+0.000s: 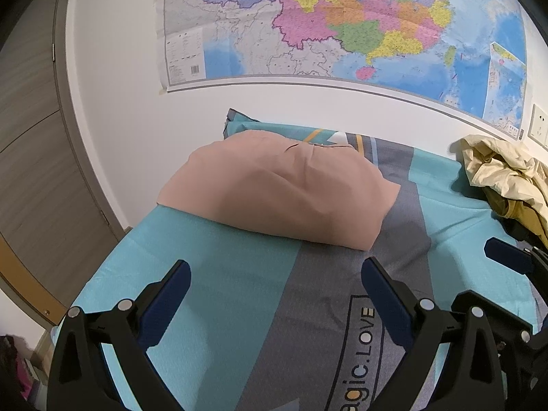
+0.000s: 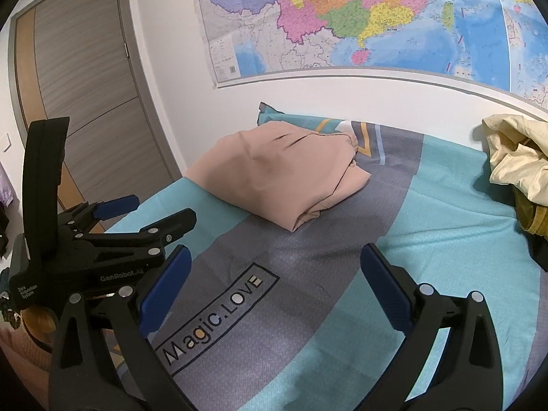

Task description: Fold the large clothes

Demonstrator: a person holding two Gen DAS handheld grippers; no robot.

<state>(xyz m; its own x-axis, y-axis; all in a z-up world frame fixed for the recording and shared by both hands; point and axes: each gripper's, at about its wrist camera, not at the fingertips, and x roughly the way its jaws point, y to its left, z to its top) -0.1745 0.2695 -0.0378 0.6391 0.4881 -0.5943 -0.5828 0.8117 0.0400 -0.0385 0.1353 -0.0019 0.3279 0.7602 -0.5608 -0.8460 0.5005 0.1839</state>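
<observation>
The pink garment (image 1: 274,188) lies folded into a compact, smooth bundle at the bed's (image 1: 219,274) far edge, near the wall. The next step is likely the crumpled cream garment (image 1: 503,171) at the far right corner; it should be dragged to the middle and spread flat first. The left gripper (image 1: 275,281) and right gripper (image 2: 275,267) both hover spread and empty.

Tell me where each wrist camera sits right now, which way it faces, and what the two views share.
Left wrist: on the left gripper, above the bed, facing the folded pink garment and wall map; own open fingers show, right gripper at the right edge.
Right wrist: on the right gripper, same heading; own open fingers show, left gripper alongside at left.
Shared: pink garment, map, cream clothes pile.
</observation>
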